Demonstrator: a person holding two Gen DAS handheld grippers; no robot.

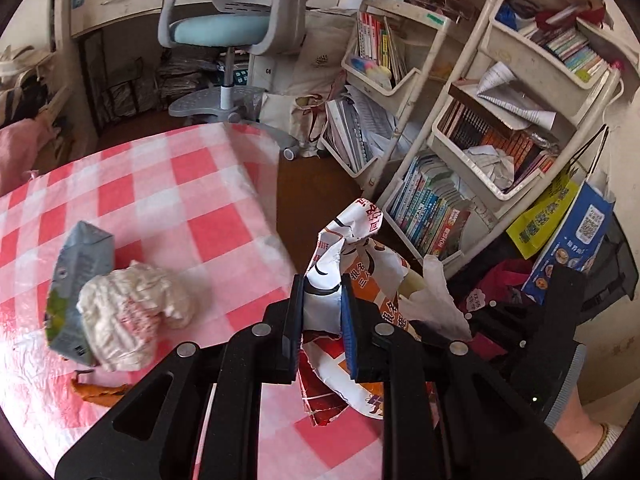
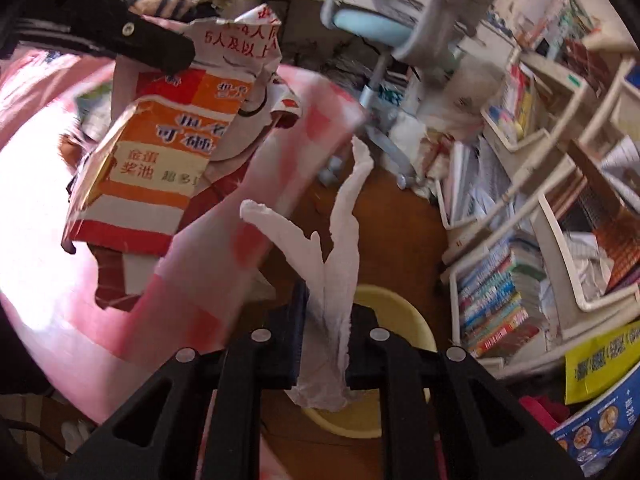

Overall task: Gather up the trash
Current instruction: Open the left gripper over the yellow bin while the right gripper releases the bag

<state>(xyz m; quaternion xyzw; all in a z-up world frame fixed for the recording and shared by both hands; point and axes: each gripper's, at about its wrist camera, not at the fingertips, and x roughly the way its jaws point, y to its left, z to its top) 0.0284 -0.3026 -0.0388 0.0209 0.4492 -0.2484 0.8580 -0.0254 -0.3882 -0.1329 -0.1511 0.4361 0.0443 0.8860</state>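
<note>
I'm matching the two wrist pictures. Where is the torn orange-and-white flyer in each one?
Left wrist: the flyer is at lower centre, clamped in the left gripper, past the table edge.
Right wrist: the flyer is at upper left, hanging from the left gripper, over the checked table.
Shared landmark: the blue-seated chair, at the top of both.

Bare floor (image 1: 316, 184) (narrow) runs between table (image 1: 160, 184) and bookshelves (image 1: 472, 128).
</note>
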